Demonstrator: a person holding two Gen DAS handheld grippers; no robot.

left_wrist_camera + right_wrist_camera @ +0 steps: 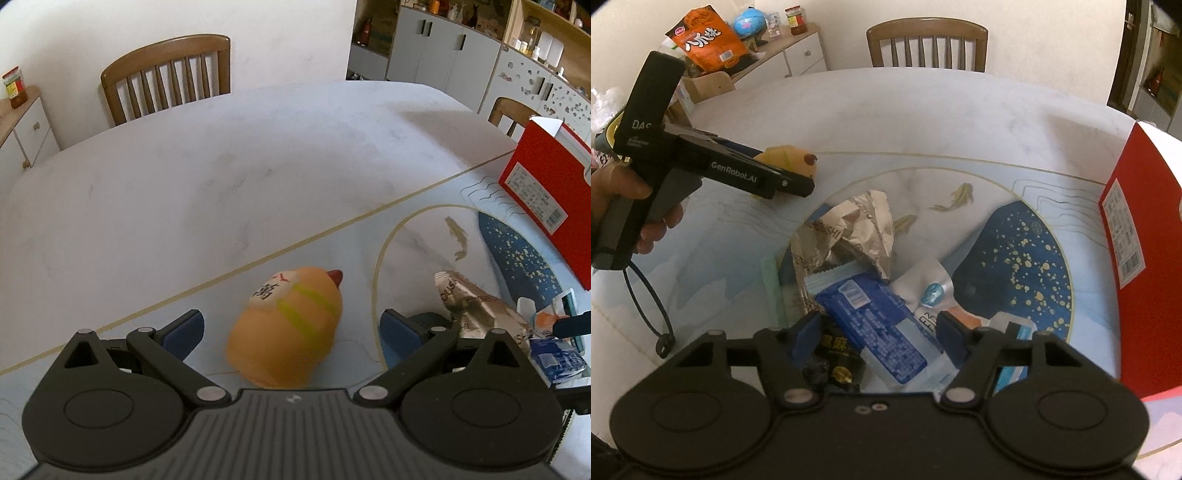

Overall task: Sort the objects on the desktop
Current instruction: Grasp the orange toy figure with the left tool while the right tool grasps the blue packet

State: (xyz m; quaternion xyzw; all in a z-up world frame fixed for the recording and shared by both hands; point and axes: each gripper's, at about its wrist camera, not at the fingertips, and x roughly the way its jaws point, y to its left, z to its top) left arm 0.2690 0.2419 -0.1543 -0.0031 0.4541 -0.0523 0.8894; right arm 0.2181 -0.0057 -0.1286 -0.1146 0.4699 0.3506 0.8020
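An orange-yellow toy chick [284,328] lies on its side on the printed mat, between the blue pads of my left gripper [291,326]. That gripper stands open and its pads do not touch the toy. The right wrist view shows the same left gripper [801,182] from the side, with the toy [790,157] behind it. My right gripper [879,338] hangs over a pile of packets. A blue packet [875,325] lies between its fingers, and I see no pad pressing on it. A crumpled silver wrapper [849,229] tops the pile.
A red box [1137,229] stands on the mat at the right, close to the pile. A white pouch [931,288] and a black packet [838,354] lie in the pile. A hand [620,192] holds the left gripper. A wooden chair [166,74] stands beyond the table.
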